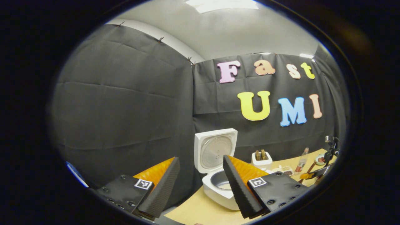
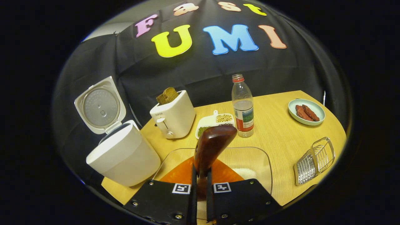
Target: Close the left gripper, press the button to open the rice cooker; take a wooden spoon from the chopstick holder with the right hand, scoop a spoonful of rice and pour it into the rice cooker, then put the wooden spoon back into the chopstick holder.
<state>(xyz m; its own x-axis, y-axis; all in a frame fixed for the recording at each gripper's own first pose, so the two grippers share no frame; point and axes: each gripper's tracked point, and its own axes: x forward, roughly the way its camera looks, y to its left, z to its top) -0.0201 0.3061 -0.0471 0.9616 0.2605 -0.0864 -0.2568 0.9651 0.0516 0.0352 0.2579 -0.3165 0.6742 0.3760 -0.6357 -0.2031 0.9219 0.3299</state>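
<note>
Right hand-held gripper [image 2: 200, 182]: pinching the wooden spoon [image 2: 210, 150] by its handle, bowl held over the glass rice dish [image 2: 250, 162] at the near bench [image 2: 281, 131] edge.
Step in hand: judged to be the scoop; dip the bowl into the white rice [image 2: 245, 173], level it before lifting.
Rice cooker [image 2: 125, 159]: left of the dish, lid [image 2: 100, 106] up.
Chopstick holder [image 2: 314, 161]: wire, right, lying tilted.
Left hand-held gripper [image 1: 200, 184]: spread, idle, facing the cooker.
Left gripper view adds: the inner pot [image 1: 220, 181] showing.
Right gripper view adds: toaster [image 2: 173, 117], bottle [image 2: 243, 106], plate [image 2: 306, 112] farther back.
</note>
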